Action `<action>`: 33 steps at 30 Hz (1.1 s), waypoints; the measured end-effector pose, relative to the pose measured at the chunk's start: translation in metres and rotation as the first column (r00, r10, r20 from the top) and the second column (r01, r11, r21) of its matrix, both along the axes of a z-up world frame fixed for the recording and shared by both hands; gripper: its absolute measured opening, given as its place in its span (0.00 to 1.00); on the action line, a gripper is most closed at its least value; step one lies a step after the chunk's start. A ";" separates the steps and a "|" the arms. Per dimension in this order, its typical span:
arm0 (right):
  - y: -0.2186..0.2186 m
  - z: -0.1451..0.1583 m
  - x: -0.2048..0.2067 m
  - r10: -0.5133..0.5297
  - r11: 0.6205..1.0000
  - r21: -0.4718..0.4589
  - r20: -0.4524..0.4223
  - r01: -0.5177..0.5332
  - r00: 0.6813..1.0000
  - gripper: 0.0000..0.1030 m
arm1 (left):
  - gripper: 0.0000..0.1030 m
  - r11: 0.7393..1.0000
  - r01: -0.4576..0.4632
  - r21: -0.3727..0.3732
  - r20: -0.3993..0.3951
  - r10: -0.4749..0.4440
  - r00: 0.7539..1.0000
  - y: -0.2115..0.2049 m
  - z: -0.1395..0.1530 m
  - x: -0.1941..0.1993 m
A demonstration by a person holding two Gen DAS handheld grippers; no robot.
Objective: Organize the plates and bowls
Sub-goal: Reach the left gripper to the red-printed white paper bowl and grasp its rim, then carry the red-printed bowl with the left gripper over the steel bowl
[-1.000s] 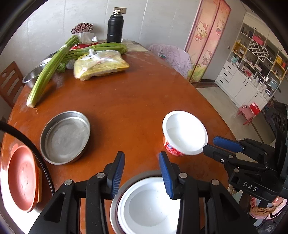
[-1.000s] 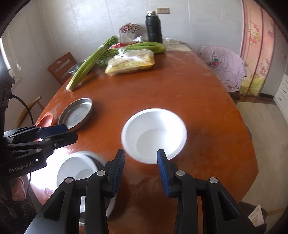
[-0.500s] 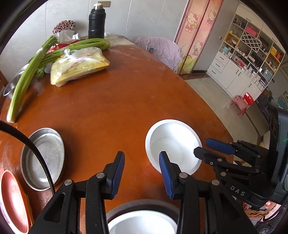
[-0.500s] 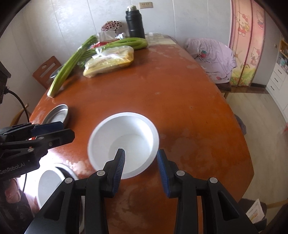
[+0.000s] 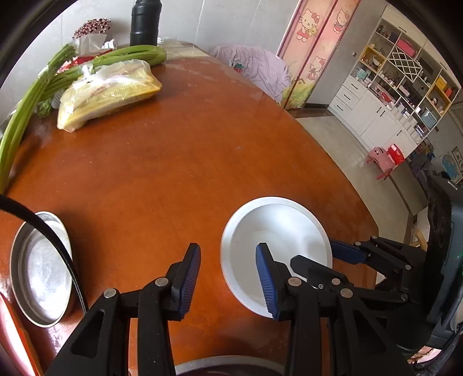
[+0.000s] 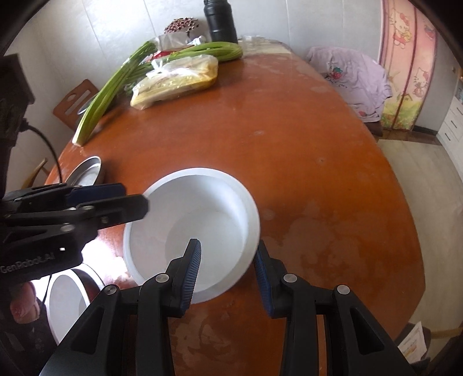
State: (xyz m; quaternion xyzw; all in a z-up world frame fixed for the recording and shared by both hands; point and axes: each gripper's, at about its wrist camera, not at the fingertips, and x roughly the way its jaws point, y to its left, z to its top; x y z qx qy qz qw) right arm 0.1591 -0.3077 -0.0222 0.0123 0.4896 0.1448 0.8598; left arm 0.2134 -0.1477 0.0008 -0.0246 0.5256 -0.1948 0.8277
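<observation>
A white bowl (image 5: 277,237) (image 6: 202,225) stands on the orange-brown table near its front right edge. My right gripper (image 6: 227,260) is open astride the bowl's near right rim, one finger inside and one outside against the wall. In the left wrist view it (image 5: 318,256) reaches in from the right. My left gripper (image 5: 227,277) is open at the bowl's left rim, with its right finger over the rim; from the right wrist its tips (image 6: 134,198) sit by that edge. A second white bowl (image 6: 63,303) rests in a metal dish at the near left.
A shallow metal pan (image 5: 37,277) (image 6: 86,170) and a red plate (image 5: 11,332) lie at the left edge. Celery stalks (image 5: 17,127), a bag of corn (image 5: 110,92) and a black flask (image 6: 220,20) fill the far end. A chair with lilac cloth (image 6: 356,78) stands at the right.
Both grippers have come forward and down onto the white bowl, which now fills more of each view. The second bowl has slid out under the left view. Jaw widths look unchanged.
</observation>
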 end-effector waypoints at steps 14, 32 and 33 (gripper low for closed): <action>0.013 0.000 0.006 0.036 0.999 0.016 -0.006 -0.036 0.999 0.39 | 0.24 0.999 -0.024 -0.026 -0.064 0.022 0.998 0.003 -0.014 0.008; 0.039 0.030 -0.013 0.092 0.995 0.016 0.069 -0.093 0.993 0.39 | 0.24 0.996 -0.080 -0.037 0.022 0.081 0.996 0.035 0.025 -0.027; 0.041 0.032 -0.014 0.097 0.995 0.017 0.074 -0.098 0.993 0.39 | 0.24 0.996 -0.086 -0.037 0.026 0.087 0.996 0.038 0.027 -0.029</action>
